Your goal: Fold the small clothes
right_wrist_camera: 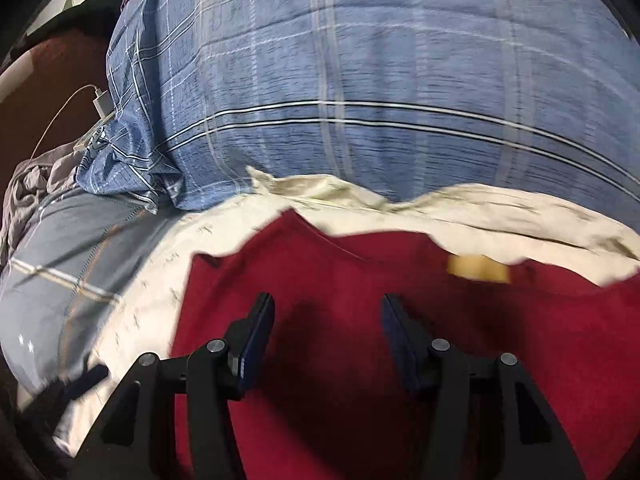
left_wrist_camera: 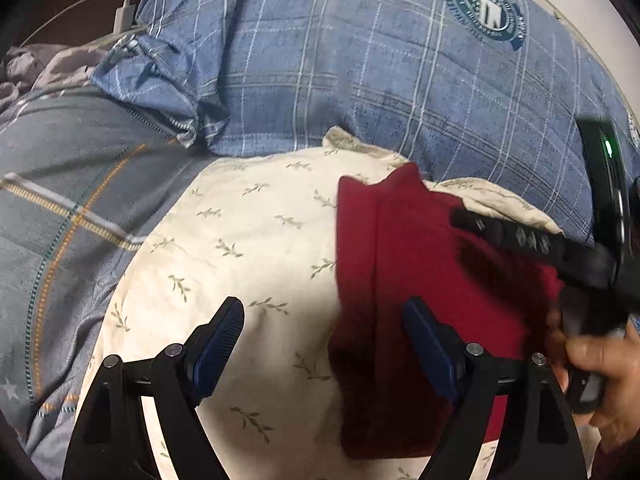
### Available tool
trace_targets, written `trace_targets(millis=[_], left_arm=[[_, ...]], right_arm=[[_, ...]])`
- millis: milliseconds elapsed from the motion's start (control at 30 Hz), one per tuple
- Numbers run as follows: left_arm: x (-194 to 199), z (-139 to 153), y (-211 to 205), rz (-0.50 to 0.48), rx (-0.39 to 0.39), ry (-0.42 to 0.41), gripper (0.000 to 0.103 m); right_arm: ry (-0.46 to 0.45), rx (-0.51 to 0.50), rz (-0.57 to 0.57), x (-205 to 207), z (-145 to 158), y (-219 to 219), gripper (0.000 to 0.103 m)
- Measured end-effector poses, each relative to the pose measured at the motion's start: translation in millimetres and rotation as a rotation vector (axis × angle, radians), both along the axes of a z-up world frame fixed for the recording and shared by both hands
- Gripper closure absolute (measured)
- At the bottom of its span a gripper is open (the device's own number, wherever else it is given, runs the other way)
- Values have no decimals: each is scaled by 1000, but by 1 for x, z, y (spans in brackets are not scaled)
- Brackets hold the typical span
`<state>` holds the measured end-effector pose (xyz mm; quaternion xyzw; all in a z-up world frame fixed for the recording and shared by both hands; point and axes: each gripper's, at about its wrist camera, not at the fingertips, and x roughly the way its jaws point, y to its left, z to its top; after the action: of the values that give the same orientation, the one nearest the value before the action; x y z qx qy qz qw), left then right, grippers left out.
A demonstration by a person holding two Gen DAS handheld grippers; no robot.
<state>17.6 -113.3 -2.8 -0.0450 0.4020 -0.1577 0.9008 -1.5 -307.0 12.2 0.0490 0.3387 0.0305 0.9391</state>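
Note:
A dark red garment (left_wrist_camera: 404, 276) lies folded on a cream pillow with a leaf print (left_wrist_camera: 240, 248). My left gripper (left_wrist_camera: 324, 320) is open above the pillow, its right finger over the garment's left edge, holding nothing. The right gripper's black body (left_wrist_camera: 568, 256) reaches in from the right over the garment. In the right wrist view the red garment (right_wrist_camera: 360, 280) fills the foreground, with a tan label (right_wrist_camera: 478, 269) near its far edge. My right gripper (right_wrist_camera: 328, 316) is open just above the cloth, empty. The view is motion-blurred.
A blue plaid duvet (left_wrist_camera: 360, 60) bulges behind the pillow. A grey striped blanket (left_wrist_camera: 60, 220) lies to the left. A white charger and cable (left_wrist_camera: 124, 16) rest at the far left. The cream pillow (right_wrist_camera: 480, 208) edges the garment.

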Motion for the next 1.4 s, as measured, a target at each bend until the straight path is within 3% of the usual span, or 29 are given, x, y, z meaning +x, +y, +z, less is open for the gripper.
trace_targets(millis=[200,367,533,967,1167,1400], left_arm=[[-5,10,-13,-67,-23,-66,21],[4,-4,-23,-74,30,-27,21],[12,-13,-23,-59,69,-2,21],[16,-21,-29,-50,60,-1,21],[16,-19,-31,-56,60,-2,21],[7,-10,-25,-71,14,-21,21]], right_arm=[[25,48,-111,0,-7,-41,46],[71,-15,-140,21,-19,-40,46],[92,-66,-132,34,-23,-33,39],[59,1,-98,25,-25,-38,27],[129,-5,-27,35,-22,-33,17],[-26,-48,-96,-53,-7,-44,17]])
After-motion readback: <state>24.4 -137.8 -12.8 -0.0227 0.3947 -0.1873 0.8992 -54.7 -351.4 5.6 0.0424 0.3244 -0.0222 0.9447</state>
